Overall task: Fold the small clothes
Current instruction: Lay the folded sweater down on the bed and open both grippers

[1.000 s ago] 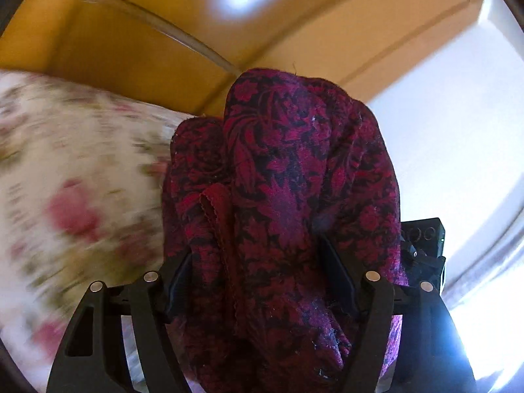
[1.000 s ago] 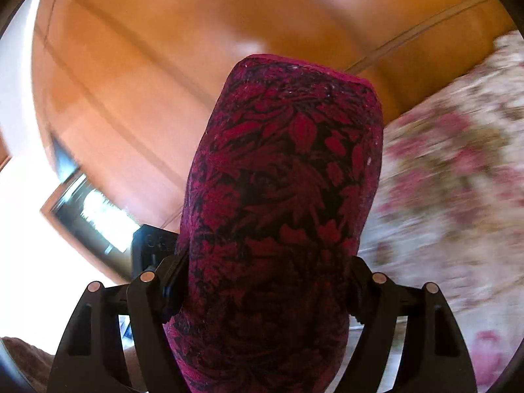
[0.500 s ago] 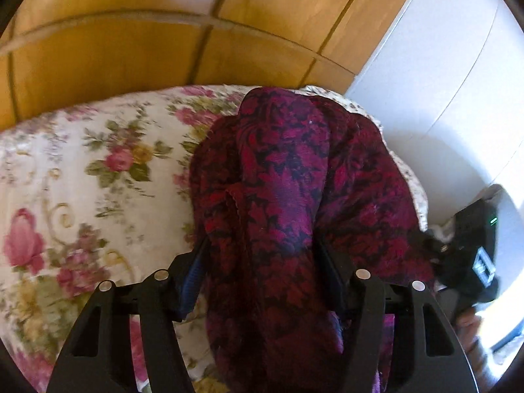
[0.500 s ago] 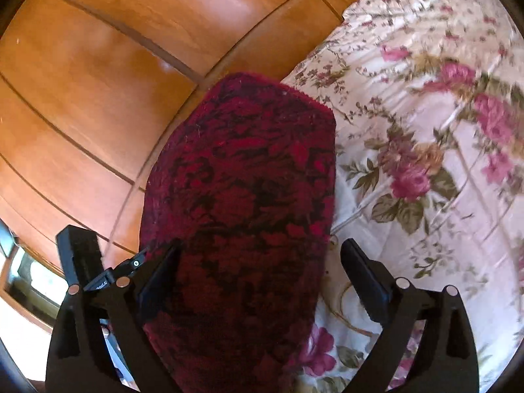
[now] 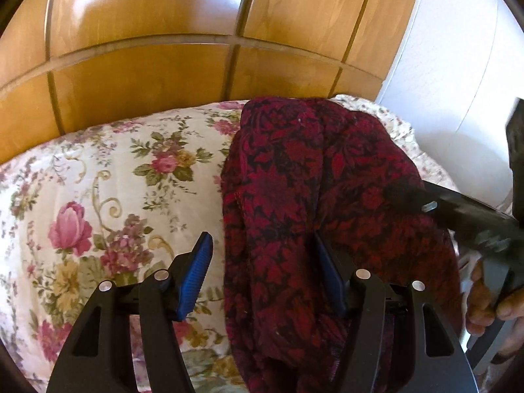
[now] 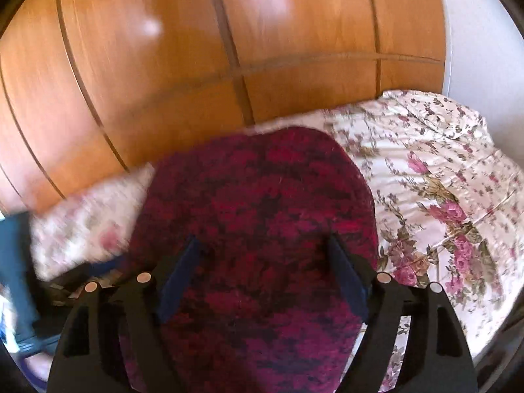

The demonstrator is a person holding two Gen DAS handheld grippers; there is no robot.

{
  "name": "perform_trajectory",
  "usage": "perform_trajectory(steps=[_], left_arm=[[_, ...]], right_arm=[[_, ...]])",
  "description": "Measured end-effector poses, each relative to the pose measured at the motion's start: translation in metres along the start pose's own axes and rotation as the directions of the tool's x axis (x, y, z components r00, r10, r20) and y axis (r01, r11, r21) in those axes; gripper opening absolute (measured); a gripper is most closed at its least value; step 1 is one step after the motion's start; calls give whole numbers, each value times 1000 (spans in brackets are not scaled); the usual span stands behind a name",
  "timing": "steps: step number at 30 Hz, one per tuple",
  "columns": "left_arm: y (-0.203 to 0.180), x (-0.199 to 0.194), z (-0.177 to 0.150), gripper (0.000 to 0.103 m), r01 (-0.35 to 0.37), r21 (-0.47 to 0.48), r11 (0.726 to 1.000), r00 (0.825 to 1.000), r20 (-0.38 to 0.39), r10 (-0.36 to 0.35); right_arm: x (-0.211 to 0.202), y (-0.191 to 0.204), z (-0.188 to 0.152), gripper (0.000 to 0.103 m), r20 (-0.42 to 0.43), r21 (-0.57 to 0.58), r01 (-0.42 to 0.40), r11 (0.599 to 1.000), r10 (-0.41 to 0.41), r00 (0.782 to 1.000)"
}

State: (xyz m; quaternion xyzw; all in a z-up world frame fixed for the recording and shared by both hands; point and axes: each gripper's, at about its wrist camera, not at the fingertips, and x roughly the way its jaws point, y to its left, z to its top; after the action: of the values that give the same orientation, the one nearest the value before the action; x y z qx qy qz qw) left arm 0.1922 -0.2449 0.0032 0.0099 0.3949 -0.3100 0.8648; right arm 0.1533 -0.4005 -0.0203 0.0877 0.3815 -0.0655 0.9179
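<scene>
Garment (image 5: 304, 177): dark red with black floral pattern. Bedspread (image 5: 114, 180): cream, pink roses, green leaves, tan scrolls. Far panelling (image 5: 147, 49): honey-orange wood. Wall (image 5: 458, 49) at right: white. Gripper pads (image 5: 196, 271): blue, ribbed

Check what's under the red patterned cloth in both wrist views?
The red patterned cloth lies on the floral bedspread, whose print shows all around it. Whatever lies directly beneath is covered. Wooden panels stand behind the bed.
</scene>
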Motion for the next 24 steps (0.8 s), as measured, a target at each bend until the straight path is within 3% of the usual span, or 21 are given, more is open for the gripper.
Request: perform_trajectory(steps=[2, 8, 10, 16, 24], left_arm=[[4, 5, -2, 62, 3, -23, 1000, 1000, -18, -3], [1, -7, 1, 64, -32, -24, 999, 999, 4, 32], [-2, -19, -2, 78, -77, -17, 997, 996, 37, 78], [-1, -47, -6, 81, -102, -34, 994, 990, 96, 105], [-6, -76, -11, 83, -158, -24, 987, 976, 147, 160]], right_arm=[[13, 8, -7, 81, -10, -24, 59, 998, -59, 998], [-2, 11, -11, 84, 12, -12, 88, 996, -88, 996], [-12, 10, -12, 91, 24, 8, 93, 996, -94, 995], [-38, 12, -21, 100, 63, 93, 91, 992, -97, 993], [-59, 39, -41, 100, 87, 88, 132, 987, -140, 986]])
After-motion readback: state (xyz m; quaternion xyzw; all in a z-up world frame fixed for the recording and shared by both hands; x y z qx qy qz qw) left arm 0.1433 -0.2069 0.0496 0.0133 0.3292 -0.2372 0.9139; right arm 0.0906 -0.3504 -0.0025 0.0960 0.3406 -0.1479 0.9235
